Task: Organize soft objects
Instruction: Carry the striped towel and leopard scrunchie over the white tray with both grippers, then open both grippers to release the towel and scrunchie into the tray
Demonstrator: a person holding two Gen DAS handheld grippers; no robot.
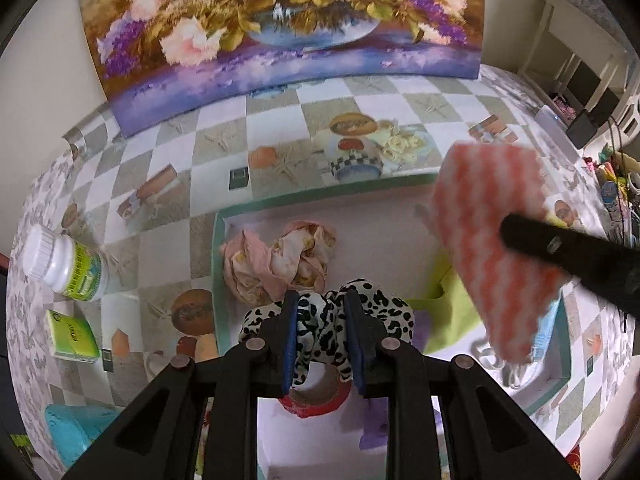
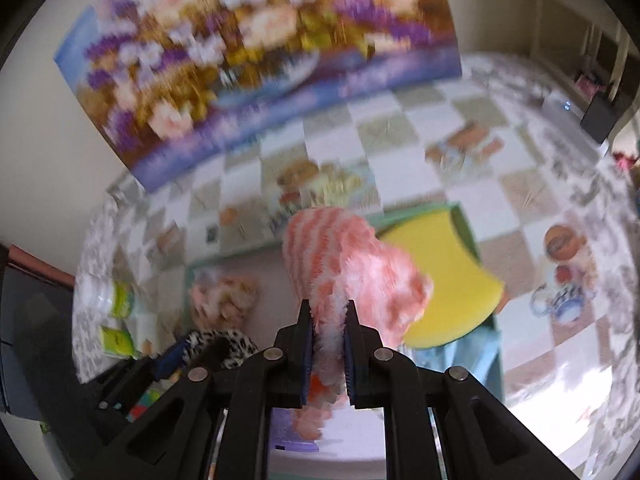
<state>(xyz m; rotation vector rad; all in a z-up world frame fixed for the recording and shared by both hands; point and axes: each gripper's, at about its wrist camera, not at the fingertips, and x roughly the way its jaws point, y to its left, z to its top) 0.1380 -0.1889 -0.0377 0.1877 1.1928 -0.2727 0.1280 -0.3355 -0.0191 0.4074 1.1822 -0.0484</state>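
A checkered oilcloth with printed teapots covers the bench [image 1: 280,128], and a floral painting [image 1: 280,20] leans against the wall behind it. A shallow green-rimmed tray [image 1: 218,240] sits in front of us, holding a crumpled pink floral scrunchie [image 1: 276,260] in its far left corner and a yellow sponge [image 2: 444,276] towards the right.

We hold the left gripper [image 1: 320,344] with its jaws pinching a leopard-print scrunchie [image 1: 372,304], poised above the tray's near left part. The right gripper [image 2: 328,344] has its jaws pressed onto a pink-and-white striped cloth [image 2: 348,264], which hangs over the tray's right half, above the sponge. The right view is smeared, so fine detail there is unreliable.

Both items appear headed for the tray. Risks, as we judge them:
- The striped cloth is wide and floppy; released from this height it could drape over the tray rim or bury the sponge.
- The two grippers work close together and could knock each other.
- A white bottle [image 1: 60,264] and a small green box [image 1: 72,334] stand left of the tray; a careless swing of the left gripper could tip the bottle.
- A red tape roll [image 1: 316,400] lies under the left jaws; the scrunchie could land on it instead of in the tray.
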